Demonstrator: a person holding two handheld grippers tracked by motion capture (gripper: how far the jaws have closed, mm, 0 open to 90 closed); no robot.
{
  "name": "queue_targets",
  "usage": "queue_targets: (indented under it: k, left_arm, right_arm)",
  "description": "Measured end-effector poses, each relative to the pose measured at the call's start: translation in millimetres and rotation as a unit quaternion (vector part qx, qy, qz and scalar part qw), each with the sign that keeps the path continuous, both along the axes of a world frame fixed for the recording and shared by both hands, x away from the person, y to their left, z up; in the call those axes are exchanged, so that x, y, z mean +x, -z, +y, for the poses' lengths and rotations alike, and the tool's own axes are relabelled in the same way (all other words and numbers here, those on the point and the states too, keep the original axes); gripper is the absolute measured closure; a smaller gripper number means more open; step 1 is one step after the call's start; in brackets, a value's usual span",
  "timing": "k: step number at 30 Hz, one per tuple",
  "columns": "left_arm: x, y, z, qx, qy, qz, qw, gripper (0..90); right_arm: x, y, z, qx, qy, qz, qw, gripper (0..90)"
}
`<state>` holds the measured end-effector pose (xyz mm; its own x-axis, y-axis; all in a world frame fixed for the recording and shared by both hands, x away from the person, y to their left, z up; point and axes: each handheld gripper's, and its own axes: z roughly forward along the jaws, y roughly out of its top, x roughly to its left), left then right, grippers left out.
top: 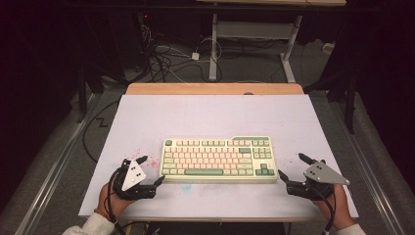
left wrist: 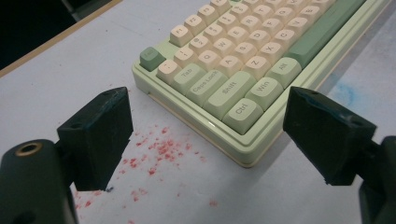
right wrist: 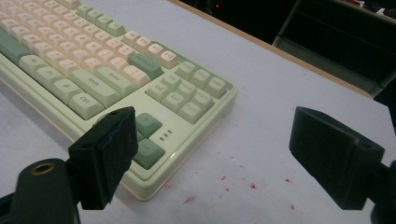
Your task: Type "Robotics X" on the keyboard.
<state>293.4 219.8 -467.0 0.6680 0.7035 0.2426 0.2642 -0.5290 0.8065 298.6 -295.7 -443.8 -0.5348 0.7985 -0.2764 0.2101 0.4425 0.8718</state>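
Item one: the keyboard (top: 219,159), cream and green keys, is lying flat at the middle of the white table (top: 210,115), long side facing me.

Item two: I am holding the left gripper (top: 152,170) just off the keyboard's left end, jaws spread wide, nothing between them.

Item three: I am holding the right gripper (top: 294,166) just off the right end, jaws likewise wide and empty.

Item four: red specks (left wrist: 159,151) are dotting the table beside both ends.
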Motion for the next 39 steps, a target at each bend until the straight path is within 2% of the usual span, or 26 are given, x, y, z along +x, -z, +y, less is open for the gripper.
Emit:
queue_targets:
  k: [7,8,9,10,11,12,15,16,17,18,19,21,22,24,28,29,33,39]
  left_arm:
    - [-0.8,-1.1,0.8,-0.005,-0.001,-0.001,1.0000,16.1]
    - [-0.6,-1.2,1.2,-0.006,-0.001,0.001,1.0000,16.1]
    - [-0.6,-1.8,3.3,-0.017,0.016,0.015,0.9996,17.5]
    - [-0.6,-1.8,3.3,-0.017,0.016,0.015,0.9996,21.4]
    - [-0.9,-3.3,1.6,-0.010,0.014,0.020,0.9996,21.0]
    - [-0.6,-4.0,0.8,-0.013,0.012,0.023,0.9996,19.9]
    - [1.8,-7.8,-1.1,-0.011,0.003,0.017,0.9998,20.1]
    - [2.2,-9.0,-2.0,-0.014,0.000,0.020,0.9997,20.0]
    - [3.1,-10.7,-2.6,-0.012,0.000,0.013,0.9998,20.0]
    - [3.2,-11.9,-3.7,-0.013,-0.001,0.018,0.9998,20.0]
    - [4.4,-13.5,-4.6,-0.009,0.000,0.012,0.9999,20.0]
    - [4.7,-14.2,-6.0,-0.010,-0.003,0.015,0.9998,20.0]
    - [7.5,-16.3,-6.9,-0.013,-0.005,0.009,0.9999,20.2]
    - [10.5,-18.3,-8.0,-0.014,-0.006,0.009,0.9998,20.2]
    - [14.6,-21.1,-11.4,-0.018,-0.004,0.008,0.9998,20.4]
    - [16.5,-22.8,-15.4,-0.020,-0.003,0.014,0.9997,20.4]
    - [19.3,-28.6,-22.0,-0.032,0.003,0.008,0.9994,20.0]
    - [21.7,-32.1,-31.1,-0.028,0.013,0.003,0.9995,20.0]
  right_arm:
    - [-4.5,-3.2,2.7,-0.003,-0.006,-0.010,0.9999,16.2]
    - [-4.9,-3.8,2.7,-0.002,-0.004,-0.011,0.9999,16.3]
    - [-5.0,-4.2,2.6,0.000,-0.003,-0.010,0.9999,16.3]
    - [-4.8,-4.3,2.3,0.002,-0.006,-0.010,0.9999,16.4]
    - [-4.9,-4.4,2.4,0.003,-0.006,-0.009,0.9999,16.3]
    - [-5.2,-4.7,2.5,0.003,-0.005,-0.008,0.9999,16.4]
    - [-6.1,-6.7,3.9,0.003,-0.010,-0.011,0.9999,16.3]
    - [-6.0,-7.7,4.0,0.005,-0.014,-0.013,0.9998,16.3]
    - [-5.7,-8.8,4.5,0.008,-0.016,-0.012,0.9998,16.3]
    - [-5.1,-10.2,5.1,0.007,-0.018,-0.014,0.9997,16.3]
    - [-4.5,-11.3,5.6,0.010,-0.020,-0.013,0.9997,16.3]
    - [-2.6,-13.4,6.6,0.014,-0.029,-0.011,0.9994,16.4]
    - [-1.8,-14.1,7.6,0.014,-0.030,-0.011,0.9994,16.3]
    - [0.6,-15.1,9.9,0.009,-0.038,-0.009,0.9992,16.4]
    - [3.7,-16.0,15.2,0.007,-0.045,-0.006,0.9989,18.0]
    - [4.9,-16.5,16.3,0.007,-0.048,-0.006,0.9988,18.5]
    - [7.7,-19.8,21.1,0.010,-0.053,-0.008,0.9985,19.5]
    - [12.3,-20.1,29.1,0.007,-0.057,-0.002,0.9984,21.8]
